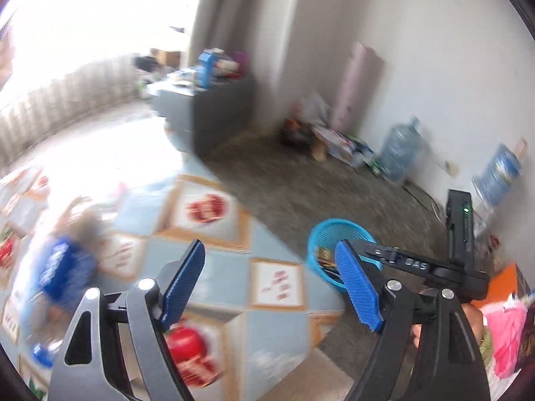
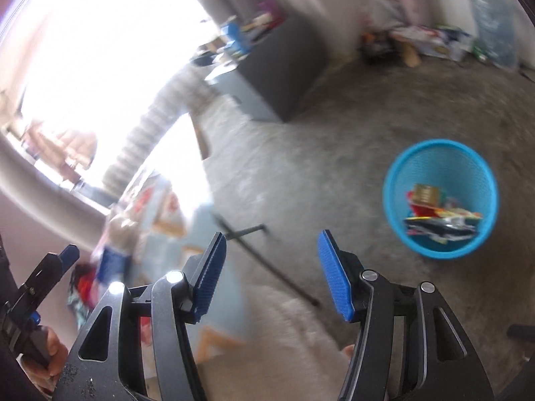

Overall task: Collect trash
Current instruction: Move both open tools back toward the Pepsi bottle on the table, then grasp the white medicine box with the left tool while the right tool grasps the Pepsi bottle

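A blue mesh bin (image 2: pixel 440 197) stands on the grey floor and holds several colourful wrappers (image 2: pixel 438 217). In the left wrist view the bin (image 1: pixel 329 234) sits just behind my right finger. My left gripper (image 1: pixel 269 277) is open and empty above a patterned tablecloth (image 1: pixel 214 250). A blurred blue packet (image 1: pixel 65 270) lies on the cloth at the left. My right gripper (image 2: pixel 271 274) is open and empty, above the floor to the left of the bin. The right gripper's body (image 1: pixel 458 234) shows at the right of the left wrist view.
A grey cabinet (image 1: pixel 214 113) with clutter on top stands by the curtain. Two large water bottles (image 1: pixel 399 150) and scattered items line the far wall. A thin dark rod (image 2: pixel 267 260) lies on the floor. Pink and orange bags (image 1: pixel 505 317) lie at the right.
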The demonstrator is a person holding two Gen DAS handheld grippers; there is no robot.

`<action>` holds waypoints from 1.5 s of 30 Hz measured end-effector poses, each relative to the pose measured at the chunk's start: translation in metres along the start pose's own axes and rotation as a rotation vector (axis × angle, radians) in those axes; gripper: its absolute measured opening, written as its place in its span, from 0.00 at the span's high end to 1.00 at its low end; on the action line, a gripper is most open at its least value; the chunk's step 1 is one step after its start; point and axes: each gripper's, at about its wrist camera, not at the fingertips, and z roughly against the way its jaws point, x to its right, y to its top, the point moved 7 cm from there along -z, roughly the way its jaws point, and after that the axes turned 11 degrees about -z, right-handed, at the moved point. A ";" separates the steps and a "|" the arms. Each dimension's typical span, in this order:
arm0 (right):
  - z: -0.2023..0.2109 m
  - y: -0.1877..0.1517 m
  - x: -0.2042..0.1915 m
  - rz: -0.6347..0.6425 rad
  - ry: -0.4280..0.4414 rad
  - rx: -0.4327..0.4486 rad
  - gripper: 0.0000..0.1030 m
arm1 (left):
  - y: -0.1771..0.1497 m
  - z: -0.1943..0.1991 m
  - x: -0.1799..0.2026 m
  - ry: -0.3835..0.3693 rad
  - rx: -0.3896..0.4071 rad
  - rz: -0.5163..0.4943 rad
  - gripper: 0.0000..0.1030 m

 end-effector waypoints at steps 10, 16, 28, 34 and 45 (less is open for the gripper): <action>-0.006 -0.047 -0.083 0.162 0.055 -0.078 0.29 | -0.040 0.092 -0.097 0.194 0.118 0.151 0.24; -0.025 -0.080 -0.137 0.226 0.155 -0.185 0.29 | -0.073 0.141 -0.151 0.308 0.147 0.244 0.24; -0.081 -0.128 -0.217 0.250 0.247 -0.402 0.29 | -0.120 0.149 -0.227 0.360 0.129 0.359 0.26; -0.101 -0.137 -0.235 0.204 0.263 -0.460 0.29 | -0.127 0.107 -0.258 0.325 0.078 0.378 0.43; -0.134 -0.145 -0.242 0.117 0.263 -0.538 0.32 | -0.152 0.041 -0.258 0.143 -0.055 0.462 0.73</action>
